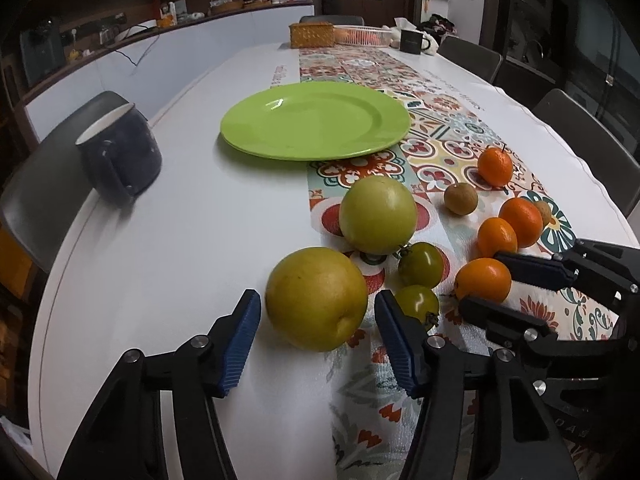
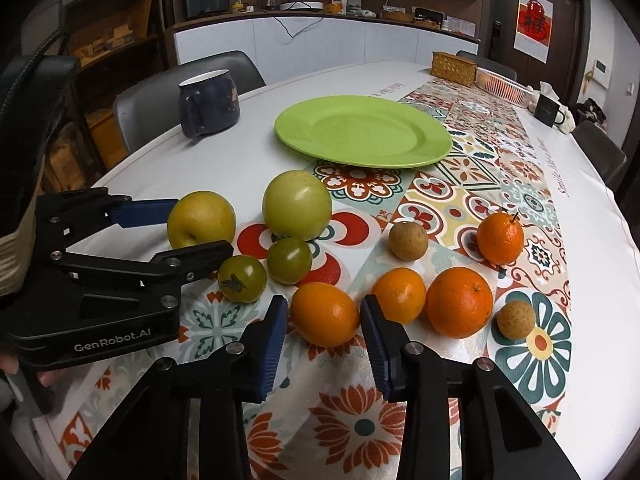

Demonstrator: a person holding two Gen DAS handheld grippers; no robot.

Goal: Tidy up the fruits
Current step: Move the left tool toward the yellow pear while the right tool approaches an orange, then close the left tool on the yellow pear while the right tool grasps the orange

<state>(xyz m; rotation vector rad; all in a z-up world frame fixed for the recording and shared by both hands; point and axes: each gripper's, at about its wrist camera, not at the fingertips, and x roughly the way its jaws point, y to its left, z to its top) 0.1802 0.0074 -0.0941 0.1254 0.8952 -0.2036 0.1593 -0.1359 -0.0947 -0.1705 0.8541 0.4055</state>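
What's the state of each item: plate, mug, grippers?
Plate: empty, on table.
Mug: upright, on table.
Left hand-held gripper: open, straddling yellow pear, small gaps.
Right hand-held gripper: open, straddling nearest orange, pads not pressing.

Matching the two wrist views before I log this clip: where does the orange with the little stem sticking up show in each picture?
Left wrist: the stemmed orange sits right of centre, farthest of the orange fruits, on the patterned runner.
Right wrist: the stemmed orange is at mid-right, beyond the other oranges.
Shared landmark: the green plate, bare, lies up and left of it in both views.
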